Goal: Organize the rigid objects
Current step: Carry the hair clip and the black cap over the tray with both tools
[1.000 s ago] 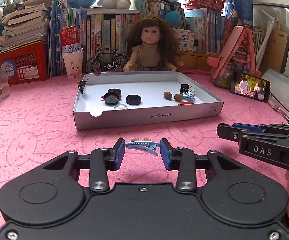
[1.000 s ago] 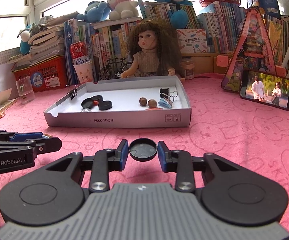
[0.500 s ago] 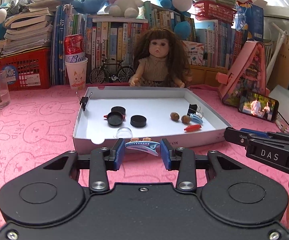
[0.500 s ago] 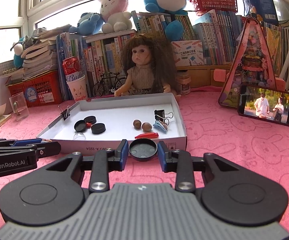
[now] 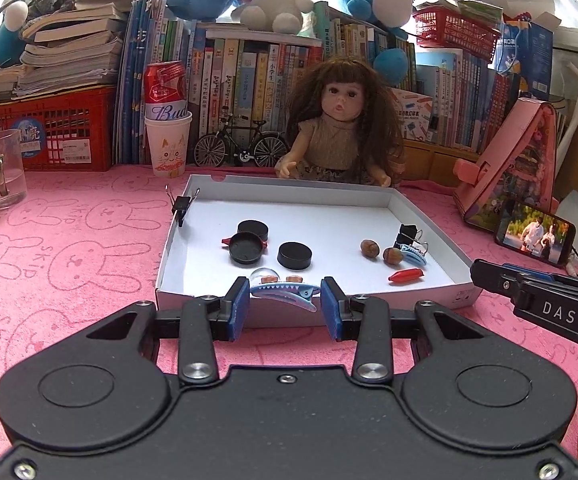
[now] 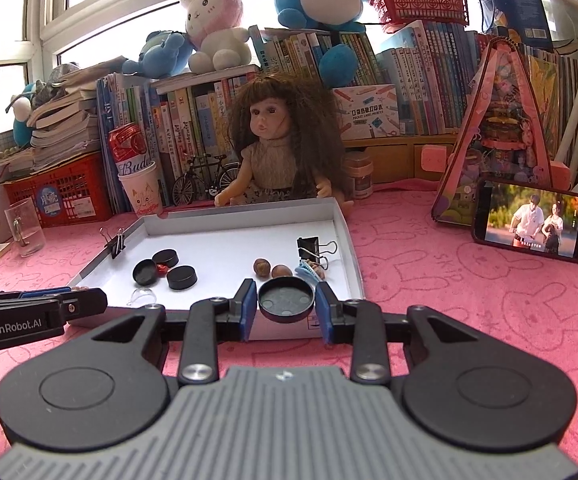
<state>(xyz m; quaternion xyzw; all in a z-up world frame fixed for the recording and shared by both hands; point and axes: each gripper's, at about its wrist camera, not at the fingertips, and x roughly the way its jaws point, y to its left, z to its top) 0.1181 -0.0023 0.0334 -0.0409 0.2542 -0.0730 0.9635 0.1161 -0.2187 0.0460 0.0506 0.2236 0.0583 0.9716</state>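
1. Nearest, the left gripper [image 5: 284, 306] has its jaws closed part-way on a blue hair clip [image 5: 285, 292], held crosswise just in front of the white box's [image 5: 249, 312] near wall.
2. Beside it, the right gripper [image 6: 286, 307] pinches a round black lid [image 6: 286, 299] between its jaws, hollow side up, at that same near wall, towards the box's right corner.
3. The shallow white box sits on the table's pink bunny-print cloth [image 5: 69, 264]. Inside, near the front: a clear dome [image 5: 263, 276] and a red clip [image 5: 405, 275].
4. Mid-box: two black pucks [image 5: 294, 255], an upturned black lid [image 5: 245, 247] with something red under it, two brown nuts [image 5: 370, 248], a second blue hair clip [image 5: 411, 257] and a black binder clip [image 5: 407, 234].
5. Another binder clip [image 5: 181, 206] grips the box's left wall.
6. Behind the box sits a doll [image 5: 339, 128]; left of her, a paper cup [image 5: 168, 144] holds a red can [image 5: 166, 88], and a glass mug [image 5: 1, 168] stands further left.
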